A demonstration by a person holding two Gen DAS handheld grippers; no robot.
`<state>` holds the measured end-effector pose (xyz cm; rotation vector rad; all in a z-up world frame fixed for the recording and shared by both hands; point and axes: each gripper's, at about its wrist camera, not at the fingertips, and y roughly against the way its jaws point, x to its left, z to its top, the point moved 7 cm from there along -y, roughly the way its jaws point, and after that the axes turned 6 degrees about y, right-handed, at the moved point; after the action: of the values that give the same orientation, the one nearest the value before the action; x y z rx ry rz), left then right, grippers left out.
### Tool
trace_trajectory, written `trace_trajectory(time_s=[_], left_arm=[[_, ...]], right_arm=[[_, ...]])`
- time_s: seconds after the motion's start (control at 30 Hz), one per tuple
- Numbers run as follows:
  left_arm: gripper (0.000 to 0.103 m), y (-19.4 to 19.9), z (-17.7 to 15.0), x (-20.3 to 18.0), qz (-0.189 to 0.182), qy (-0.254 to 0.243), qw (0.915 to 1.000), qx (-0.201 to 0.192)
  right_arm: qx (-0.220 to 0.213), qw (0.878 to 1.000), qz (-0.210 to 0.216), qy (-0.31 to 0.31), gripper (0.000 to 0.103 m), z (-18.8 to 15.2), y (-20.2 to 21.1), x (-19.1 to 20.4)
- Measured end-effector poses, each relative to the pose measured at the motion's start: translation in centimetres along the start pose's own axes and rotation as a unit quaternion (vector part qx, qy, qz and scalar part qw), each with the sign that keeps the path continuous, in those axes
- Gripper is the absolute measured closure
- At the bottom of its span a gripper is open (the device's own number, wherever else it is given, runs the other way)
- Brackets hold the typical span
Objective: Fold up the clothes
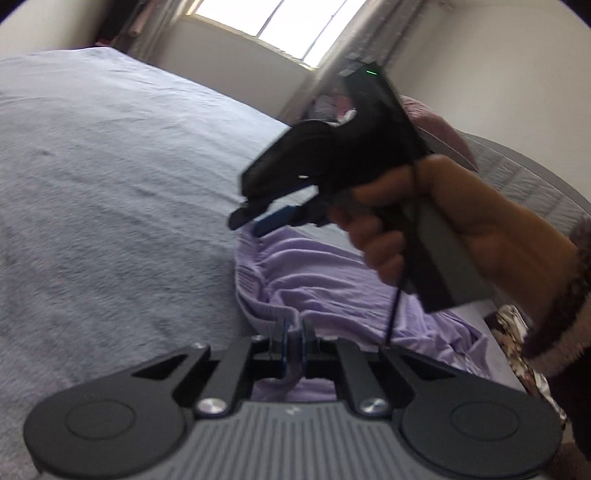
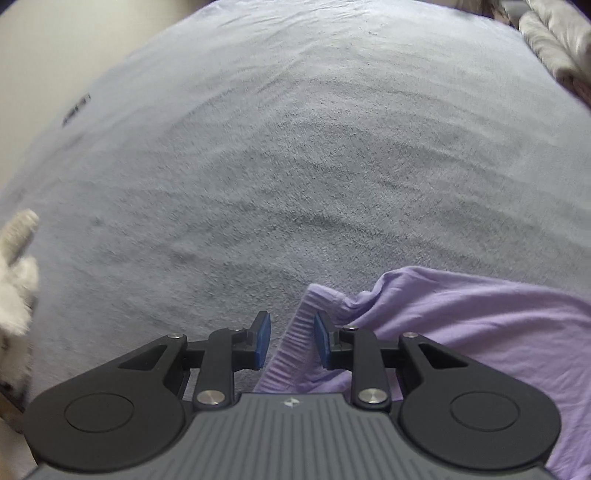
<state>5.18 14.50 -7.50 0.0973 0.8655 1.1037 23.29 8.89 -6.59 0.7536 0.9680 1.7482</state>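
Item: lilac garment (image 1: 325, 280), soft knit with a ribbed hem band (image 2: 295, 339), believed to be a top. It is laid rumpled on a grey-blue bedspread (image 1: 110, 184), near the bed's close edge, with most of the bedspread left bare beyond it.

Progress: no finished fold is shown. The cloth is bunched and creased, so the task is judged to be at an early stage, with edges being gathered. Spreading flat and all folds are judged to remain.

Left gripper (image 1: 291, 343): its blue pads are pressed together on a bunched edge of the lilac garment, and a pinch of cloth is seen between them. It is pointed somewhat downward along the bed.

Right gripper (image 2: 291, 341): its blue pads (image 2: 263, 341) are held apart, with the ribbed hem band lying between them. The band is close against the right-hand pad, but no pinch is made. The gripper is pointed steeply down at the bed.

Right hand (image 1: 443, 221): it is wrapped round the tool's handle, with a fuzzy dark sleeve (image 1: 561, 302) at the wrist.

Other: a window (image 1: 273, 22) is seen behind the bed.
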Motion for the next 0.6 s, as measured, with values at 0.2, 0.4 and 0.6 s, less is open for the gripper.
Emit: trace_trajectory(time_s=[0.2,0.4,0.6], left_arm=[[0.097,-0.8,-0.6,-1.0,-0.007,-0.034,0.9993,0.013],[0.097,-1.0,-1.4,-1.5,-0.013,-0.054,0.9981,0.028],[0.097,-0.1,-0.9,0.0,0.026,-0.019,0.9994,0.016]], right_arm=[[-0.013,0.998,-0.024,0.049,0.074,0.1,1.2,1.3],[0.021,0.993,-0.074,0.087,0.074,-1.0,-0.3,1.4],[-0.027,0.993,-0.08,0.077,0.096,-0.7,0.5,0.1]])
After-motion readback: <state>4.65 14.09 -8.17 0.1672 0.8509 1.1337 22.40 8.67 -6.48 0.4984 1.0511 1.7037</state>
